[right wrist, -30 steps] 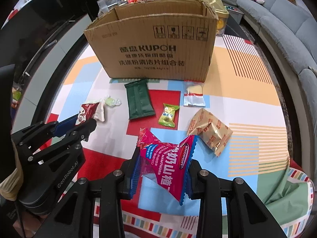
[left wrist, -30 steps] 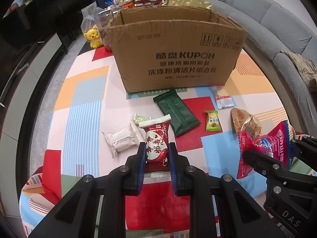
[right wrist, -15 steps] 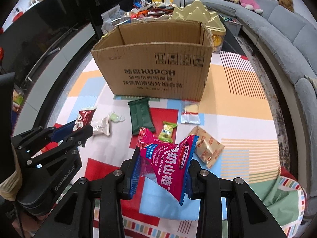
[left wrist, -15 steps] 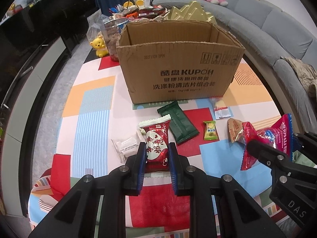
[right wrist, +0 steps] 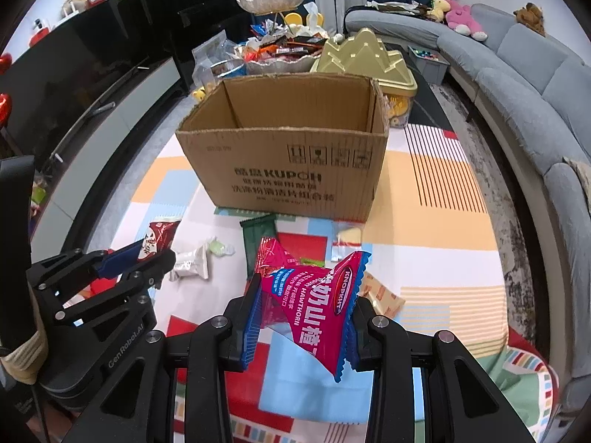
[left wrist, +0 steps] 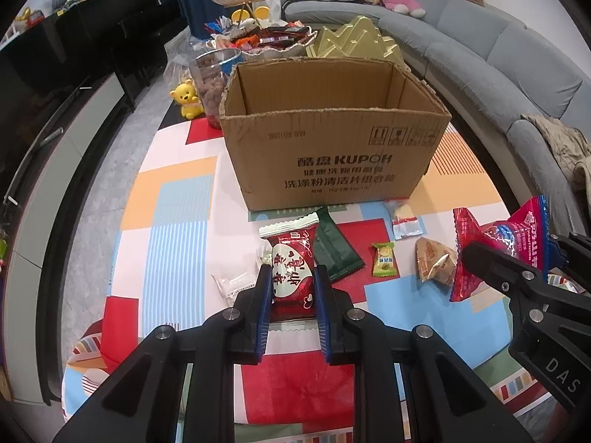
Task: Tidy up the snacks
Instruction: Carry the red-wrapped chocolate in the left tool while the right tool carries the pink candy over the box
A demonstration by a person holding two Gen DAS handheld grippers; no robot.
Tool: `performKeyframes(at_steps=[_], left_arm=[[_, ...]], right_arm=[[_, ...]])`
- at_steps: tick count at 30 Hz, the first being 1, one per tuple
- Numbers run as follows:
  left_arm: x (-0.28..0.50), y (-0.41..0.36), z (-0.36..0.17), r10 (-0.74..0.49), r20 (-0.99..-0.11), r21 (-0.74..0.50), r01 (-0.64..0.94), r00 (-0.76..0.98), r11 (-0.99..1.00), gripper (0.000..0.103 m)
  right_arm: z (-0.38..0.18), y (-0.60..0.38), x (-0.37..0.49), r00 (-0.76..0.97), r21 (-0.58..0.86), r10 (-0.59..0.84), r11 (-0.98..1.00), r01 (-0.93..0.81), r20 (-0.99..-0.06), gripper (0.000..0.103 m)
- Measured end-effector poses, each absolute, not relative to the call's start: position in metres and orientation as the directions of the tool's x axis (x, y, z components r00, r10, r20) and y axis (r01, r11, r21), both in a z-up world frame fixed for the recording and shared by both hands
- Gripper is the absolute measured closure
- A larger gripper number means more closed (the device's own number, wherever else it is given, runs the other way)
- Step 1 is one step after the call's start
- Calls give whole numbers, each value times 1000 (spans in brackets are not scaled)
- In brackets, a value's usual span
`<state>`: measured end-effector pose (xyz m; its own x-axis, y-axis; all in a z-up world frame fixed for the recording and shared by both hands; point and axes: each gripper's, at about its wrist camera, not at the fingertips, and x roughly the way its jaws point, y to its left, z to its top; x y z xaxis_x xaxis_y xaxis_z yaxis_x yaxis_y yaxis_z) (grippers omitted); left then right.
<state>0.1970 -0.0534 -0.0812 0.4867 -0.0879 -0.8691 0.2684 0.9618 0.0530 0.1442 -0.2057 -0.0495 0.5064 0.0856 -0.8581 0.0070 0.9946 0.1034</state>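
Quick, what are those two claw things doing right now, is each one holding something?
Left gripper: closed on the red snack packet.
Right gripper: closed on the pink hawthorn packet.

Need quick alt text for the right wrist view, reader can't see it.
The right gripper clamps a pink hawthorn snack bag, raised in front of an open cardboard box. The left gripper at left holds a red packet.

Brown corrugated cardboard box [left wrist: 332, 155]: matt, rough torn rim. Red foil snack packet [left wrist: 293, 271] and magenta plastic hawthorn bag [right wrist: 314, 295]: glossy, crinkly. Colourful patchwork tablecloth [left wrist: 173, 214]: smooth.
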Motion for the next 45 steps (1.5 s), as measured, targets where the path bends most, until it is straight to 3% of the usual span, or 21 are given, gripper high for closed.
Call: performKeyframes(at_steps=[45], left_arm=[[287,-75,-7,-123,-802,43,262,584,964,81]], right_arm=[[22,-224,225,642,45,40,999,-9,-766,65]])
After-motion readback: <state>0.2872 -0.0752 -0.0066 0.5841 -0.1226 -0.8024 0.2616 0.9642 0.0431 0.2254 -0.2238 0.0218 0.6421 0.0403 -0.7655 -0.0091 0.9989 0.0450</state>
